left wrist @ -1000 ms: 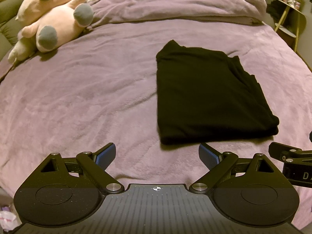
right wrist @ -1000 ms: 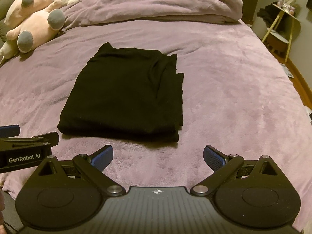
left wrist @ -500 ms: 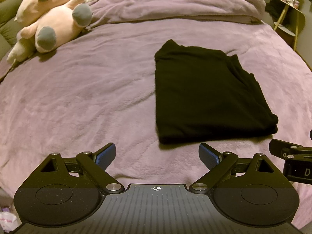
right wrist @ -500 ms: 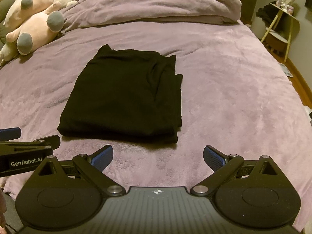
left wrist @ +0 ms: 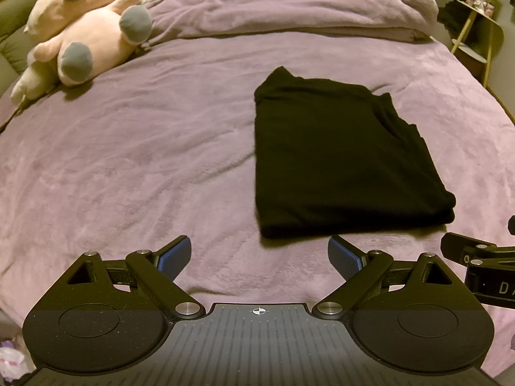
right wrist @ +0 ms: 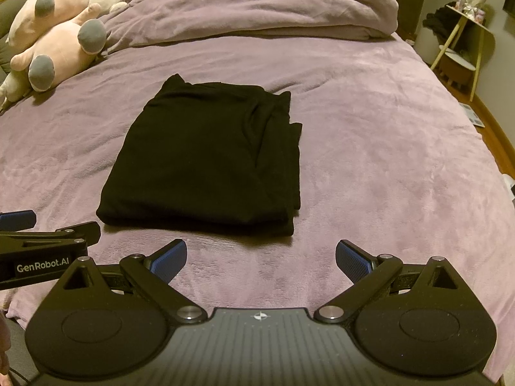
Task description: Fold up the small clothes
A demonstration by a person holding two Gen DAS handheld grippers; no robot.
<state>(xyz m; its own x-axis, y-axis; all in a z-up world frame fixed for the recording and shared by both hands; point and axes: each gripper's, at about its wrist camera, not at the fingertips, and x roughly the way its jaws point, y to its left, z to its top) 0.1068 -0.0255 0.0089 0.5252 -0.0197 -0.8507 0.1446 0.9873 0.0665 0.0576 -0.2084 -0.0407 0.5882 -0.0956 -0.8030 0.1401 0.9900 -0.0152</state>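
A folded black garment (right wrist: 206, 157) lies flat mid-bed on the purple blanket (right wrist: 370, 160), both the left gripper (left wrist: 259, 255) and right gripper (right wrist: 260, 257) spread wide, empty, just short of its near edge, seemingly finished folding.

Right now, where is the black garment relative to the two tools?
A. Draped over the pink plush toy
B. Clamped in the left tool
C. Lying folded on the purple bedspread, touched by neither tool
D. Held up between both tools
C: the black garment lies folded flat on the purple bedspread, while the left tool and right tool are both open short of its near edge.
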